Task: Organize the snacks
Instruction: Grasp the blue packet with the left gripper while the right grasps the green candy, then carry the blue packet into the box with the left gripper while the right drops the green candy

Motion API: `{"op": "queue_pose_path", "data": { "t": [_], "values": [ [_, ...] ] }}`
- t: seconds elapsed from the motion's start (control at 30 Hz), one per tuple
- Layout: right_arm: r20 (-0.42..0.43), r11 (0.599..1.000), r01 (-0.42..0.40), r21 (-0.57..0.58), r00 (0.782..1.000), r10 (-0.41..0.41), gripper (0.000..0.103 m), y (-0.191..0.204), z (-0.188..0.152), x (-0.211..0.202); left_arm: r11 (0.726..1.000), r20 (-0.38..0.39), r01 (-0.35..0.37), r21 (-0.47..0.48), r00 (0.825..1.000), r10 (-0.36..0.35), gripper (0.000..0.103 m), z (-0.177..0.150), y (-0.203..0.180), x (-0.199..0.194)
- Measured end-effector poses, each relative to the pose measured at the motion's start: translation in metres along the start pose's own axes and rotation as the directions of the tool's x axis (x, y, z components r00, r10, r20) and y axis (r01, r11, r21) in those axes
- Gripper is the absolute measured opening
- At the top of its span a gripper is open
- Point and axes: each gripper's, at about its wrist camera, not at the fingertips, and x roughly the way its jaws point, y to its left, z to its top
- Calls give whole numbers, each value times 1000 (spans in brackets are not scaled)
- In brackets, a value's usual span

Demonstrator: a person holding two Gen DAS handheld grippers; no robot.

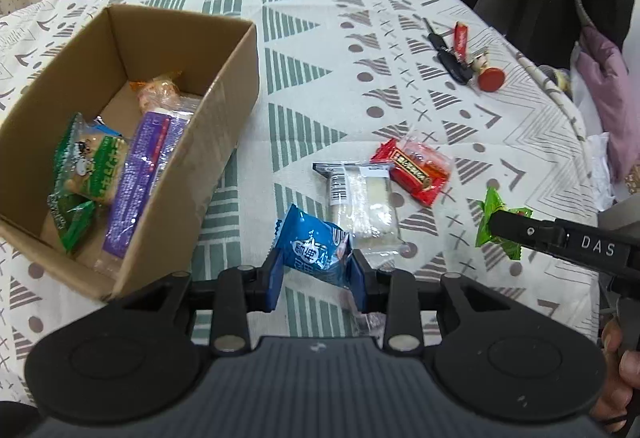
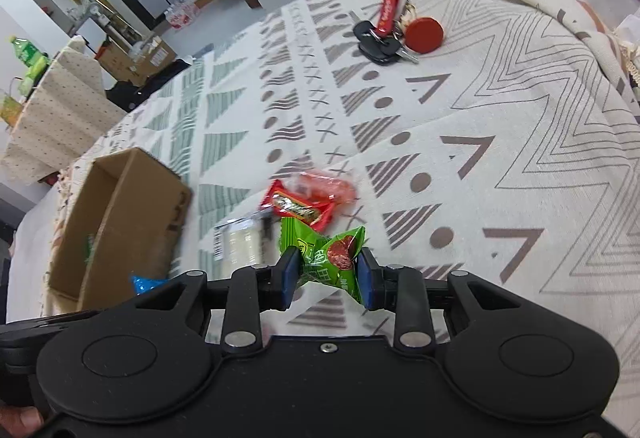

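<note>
Two packets held: my left gripper [image 1: 316, 274] clamps the blue snack [image 1: 314, 248], my right gripper [image 2: 327, 272] the green one [image 2: 326, 256]. Cardboard box [image 1: 224, 105] lies at ten o'clock, nearer my left.

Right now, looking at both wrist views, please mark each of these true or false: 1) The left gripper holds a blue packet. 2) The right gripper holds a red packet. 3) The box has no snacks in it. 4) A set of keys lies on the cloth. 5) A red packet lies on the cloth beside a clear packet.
1) The left gripper holds a blue packet. True.
2) The right gripper holds a red packet. False: it holds a green packet.
3) The box has no snacks in it. False: several packets already lie inside.
4) A set of keys lies on the cloth. True.
5) A red packet lies beside a clear packet. True.
</note>
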Motion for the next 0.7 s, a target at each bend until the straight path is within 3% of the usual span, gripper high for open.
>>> {"op": "queue_pose_path", "data": {
  "t": [0.3, 0.7],
  "values": [
    [50, 999, -28, -25, 998, 29, 31, 27, -16, -34, 999, 62, 24, 27, 998, -26, 33, -13, -2, -41],
    [94, 996, -58, -67, 994, 64, 31, 65, -25, -58, 1000, 135, 17, 5, 991, -17, 33, -11, 22, -85]
  ]
}}
